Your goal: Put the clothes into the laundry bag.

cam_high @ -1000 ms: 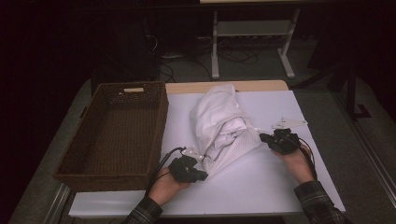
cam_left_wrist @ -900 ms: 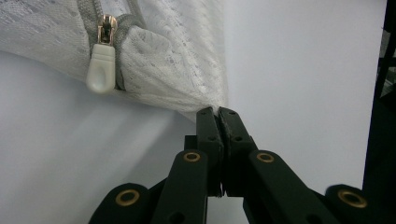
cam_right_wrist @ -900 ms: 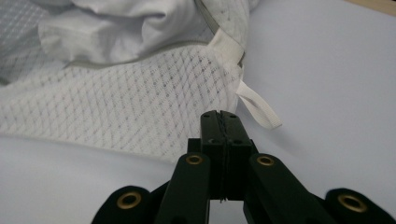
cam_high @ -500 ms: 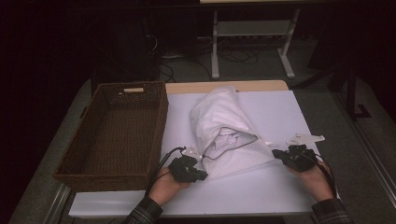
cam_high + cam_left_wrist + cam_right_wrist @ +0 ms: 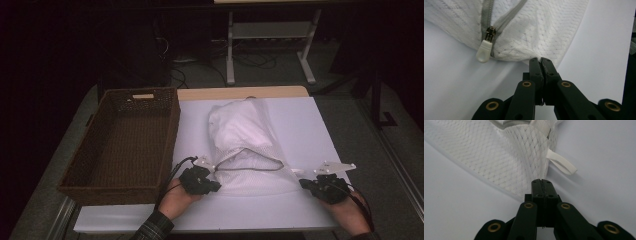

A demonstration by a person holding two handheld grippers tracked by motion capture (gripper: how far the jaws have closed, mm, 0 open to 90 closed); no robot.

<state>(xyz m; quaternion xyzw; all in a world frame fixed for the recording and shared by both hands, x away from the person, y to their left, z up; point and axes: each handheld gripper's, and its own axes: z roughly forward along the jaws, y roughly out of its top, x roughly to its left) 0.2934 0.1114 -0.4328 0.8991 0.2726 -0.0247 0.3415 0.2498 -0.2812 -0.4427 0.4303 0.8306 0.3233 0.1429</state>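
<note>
At the left of the high view a brown wicker basket (image 5: 120, 145) is seen, with nothing in it. Right of it, in the middle of the white table (image 5: 300, 125), a white mesh laundry bag (image 5: 247, 145) is spread, its zipper mouth gaping. The bag's lower left corner is pinched by the fully closed fingers of the left gripper (image 5: 212, 186), beside the zipper pull (image 5: 484, 50). The lower right corner is clamped in the closed fingers of the right gripper (image 5: 306, 183). The bag is judged stretched flat; closing the zipper or moving it into the basket is not yet done.
</note>
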